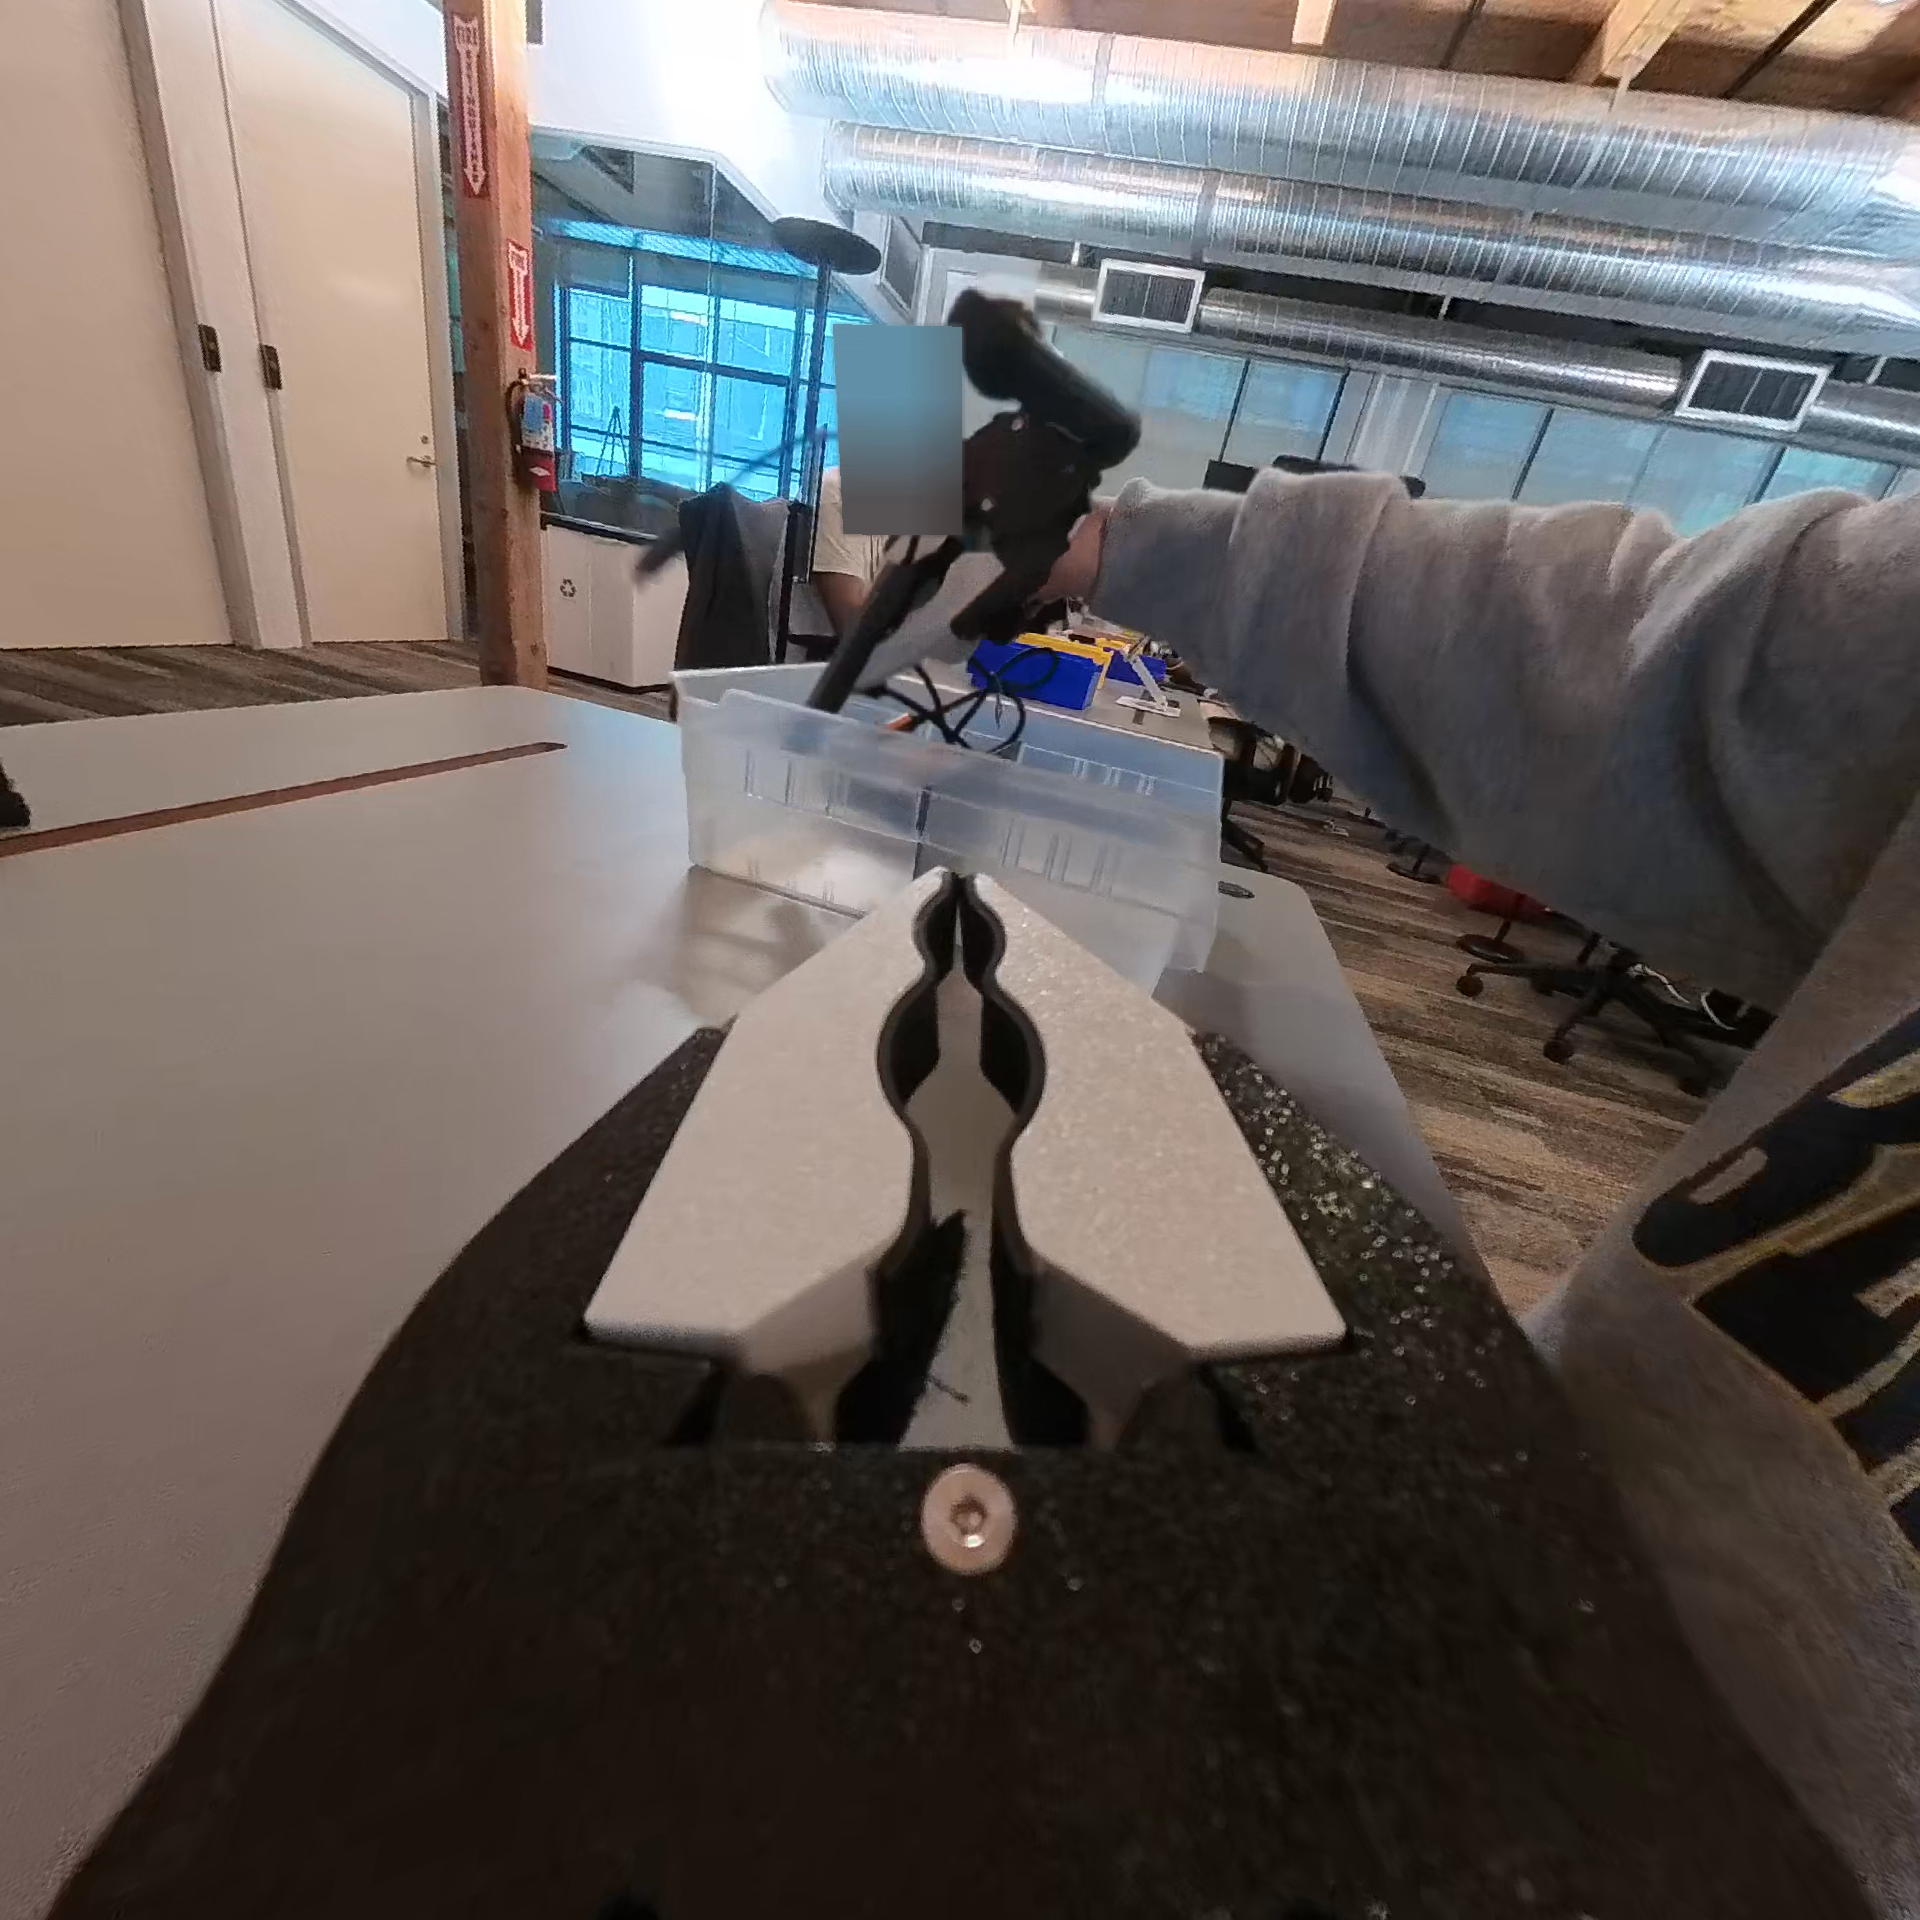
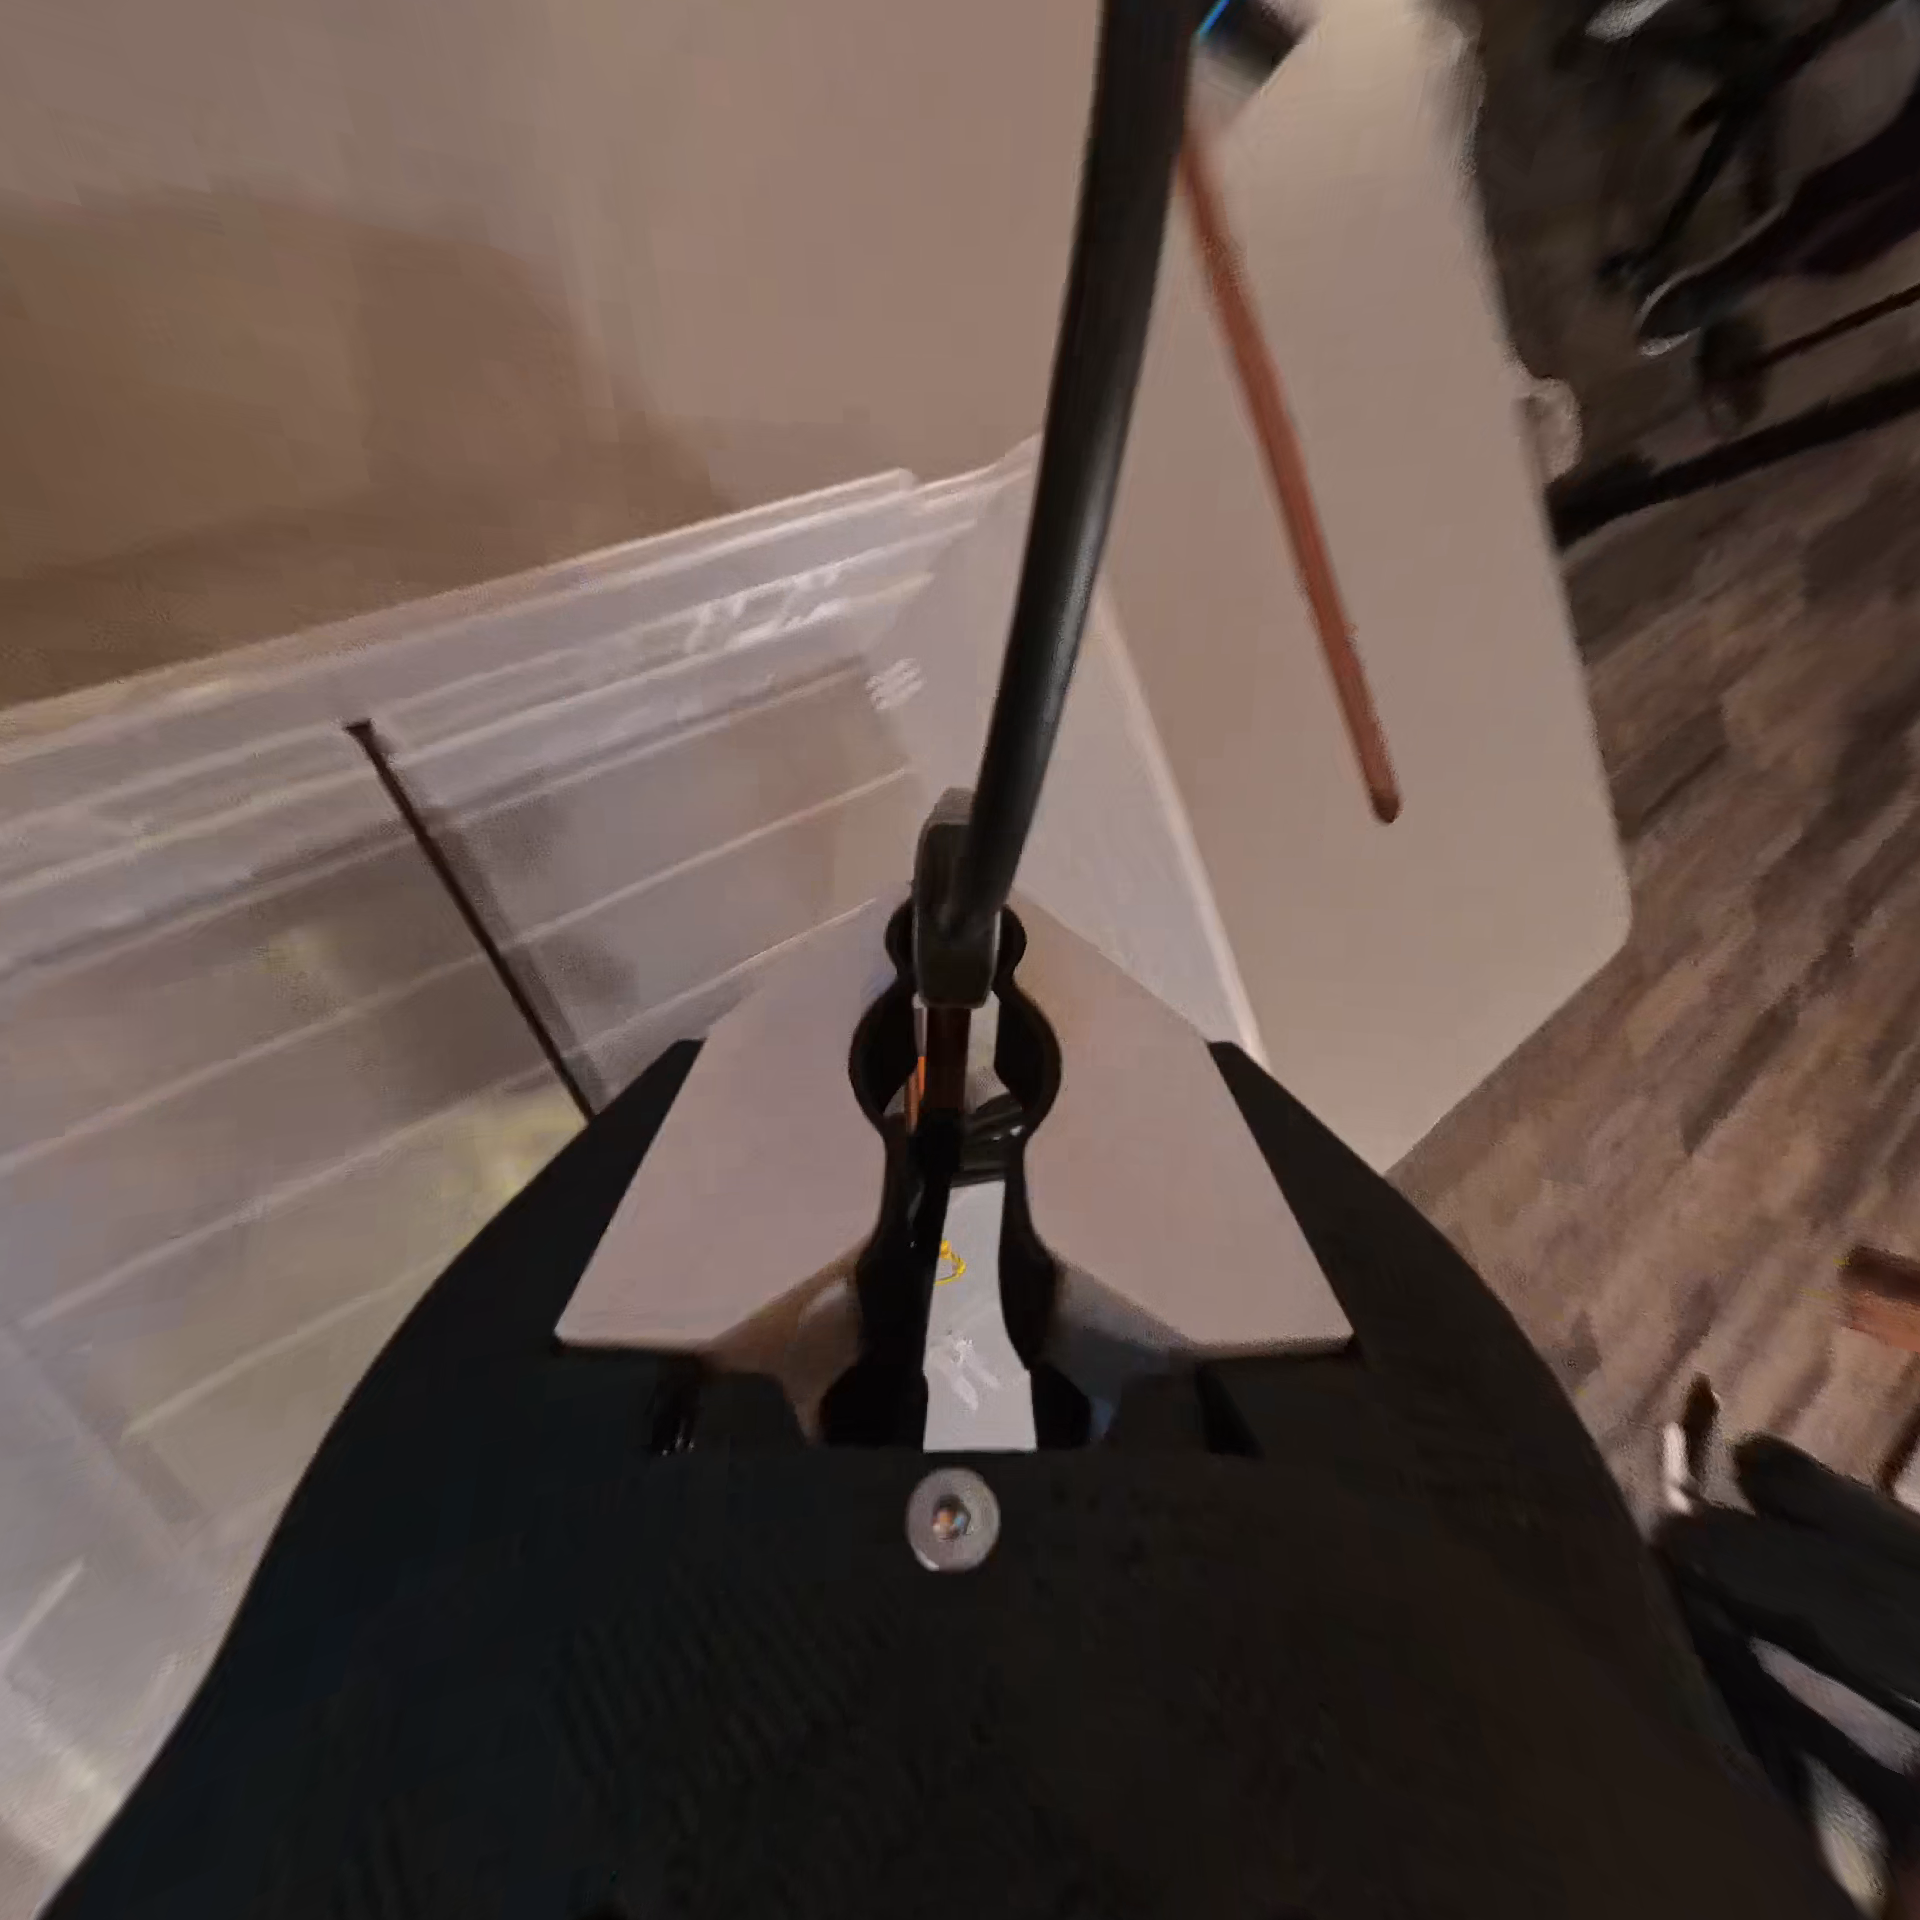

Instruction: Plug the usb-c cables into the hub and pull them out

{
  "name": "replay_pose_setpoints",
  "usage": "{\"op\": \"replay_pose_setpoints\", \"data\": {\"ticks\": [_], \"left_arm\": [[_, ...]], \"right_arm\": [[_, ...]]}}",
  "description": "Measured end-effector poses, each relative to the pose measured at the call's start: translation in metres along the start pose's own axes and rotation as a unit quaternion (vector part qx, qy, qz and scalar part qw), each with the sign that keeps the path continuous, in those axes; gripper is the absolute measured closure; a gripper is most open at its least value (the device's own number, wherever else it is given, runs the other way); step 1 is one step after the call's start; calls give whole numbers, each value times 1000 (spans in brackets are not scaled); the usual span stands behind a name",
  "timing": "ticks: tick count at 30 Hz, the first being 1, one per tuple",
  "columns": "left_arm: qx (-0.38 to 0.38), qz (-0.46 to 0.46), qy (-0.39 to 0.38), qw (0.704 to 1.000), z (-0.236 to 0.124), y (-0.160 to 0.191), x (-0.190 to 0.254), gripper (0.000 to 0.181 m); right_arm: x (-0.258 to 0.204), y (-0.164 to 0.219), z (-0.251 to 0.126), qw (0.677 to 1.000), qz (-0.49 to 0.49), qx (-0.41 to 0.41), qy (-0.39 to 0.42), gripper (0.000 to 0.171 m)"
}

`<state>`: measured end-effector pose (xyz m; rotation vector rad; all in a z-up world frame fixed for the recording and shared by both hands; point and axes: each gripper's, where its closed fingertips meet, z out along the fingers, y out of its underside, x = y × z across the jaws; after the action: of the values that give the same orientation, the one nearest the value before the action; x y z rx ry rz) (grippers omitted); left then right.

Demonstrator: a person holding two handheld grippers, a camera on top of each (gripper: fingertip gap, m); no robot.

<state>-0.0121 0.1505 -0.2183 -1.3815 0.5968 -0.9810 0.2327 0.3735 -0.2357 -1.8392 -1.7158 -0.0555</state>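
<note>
My left gripper (image 1: 958, 883) is shut, its pads pressed together with nothing between them, low over the grey table (image 1: 312, 987) in front of a clear plastic bin (image 1: 935, 810). My right gripper (image 2: 954, 935) is shut on the dark grey plug (image 2: 943, 883) of a thick black cable (image 2: 1070, 416), which runs up out of the view. In the left wrist view the right gripper (image 1: 844, 681) hangs over the bin's far side, with loops of black cable (image 1: 966, 712) beneath it. The bin also shows in the right wrist view (image 2: 416, 831). I cannot make out a hub.
A person's grey sleeve (image 1: 1507, 675) reaches across from the right. Blue and yellow bins (image 1: 1039, 665) sit beyond the clear bin. The table's right edge (image 1: 1351, 1018) drops to a wood floor with an office chair (image 1: 1600, 987). A slot (image 1: 281, 795) runs across the table at left. One gripper's finger ends stand about 35 cm off the other's.
</note>
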Motion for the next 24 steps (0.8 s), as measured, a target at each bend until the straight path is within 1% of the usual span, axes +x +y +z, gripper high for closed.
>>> {"op": "replay_pose_setpoints", "data": {"ticks": [3, 5, 7, 9, 10, 11, 12, 14, 15, 16, 17, 19, 20, 22, 24], "left_arm": [[-1, -3, -1, 1000, 0, 1, -1, 181], [-4, -1, -2, 1000, 0, 2, -2, 181], [-7, 2, -5, 1000, 1, 3, -2, 181], [-11, 3, -13, 1000, 2, 4, -4, 173], [-13, 4, -18, 1000, 2, 4, -6, 165], [-15, 5, -24, 1000, 3, 5, -7, 159], [-17, 6, -33, 999, 3, 5, -9, 152], [-20, 13, -60, 998, 2, 5, -16, 141], [-22, 17, -76, 997, 2, 5, -21, 137], [-28, 22, -97, 995, 0, 6, -26, 135], [-38, 30, -121, 991, -1, 9, -32, 135], [-59, 57, -169, 982, -5, 12, -43, 134], [-69, 73, -188, 977, -7, 13, -48, 133], [-87, 102, -213, 968, -8, 16, -53, 131], [-104, 118, -213, 964, -6, 21, -52, 130]], "right_arm": [[-13, 20, 23, 993, -7, -107, -50, 163], [-17, 37, 37, 983, 8, -170, -65, 163], [-14, 39, 43, 979, 55, -185, -68, 163], [-12, 41, 43, 971, 116, -191, -80, 163], [-12, 46, 39, 965, 137, -207, -86, 145], [-10, 53, 32, 958, 154, -228, -82, 123], [-6, 59, 23, 952, 166, -247, -71, 107], [5, 64, 0, 948, 174, -265, -27, 88], [13, 60, -13, 951, 177, -253, 5, 86], [19, 48, -26, 956, 184, -224, 38, 83], [24, 29, -40, 962, 194, -175, 75, 84], [21, -26, -68, 968, 207, -42, 132, 90], [13, -57, -82, 966, 206, 30, 152, 92], [-15, -119, -103, 948, 207, 165, 175, 94], [-56, -176, -108, 928, 195, 273, 164, 99]]}}
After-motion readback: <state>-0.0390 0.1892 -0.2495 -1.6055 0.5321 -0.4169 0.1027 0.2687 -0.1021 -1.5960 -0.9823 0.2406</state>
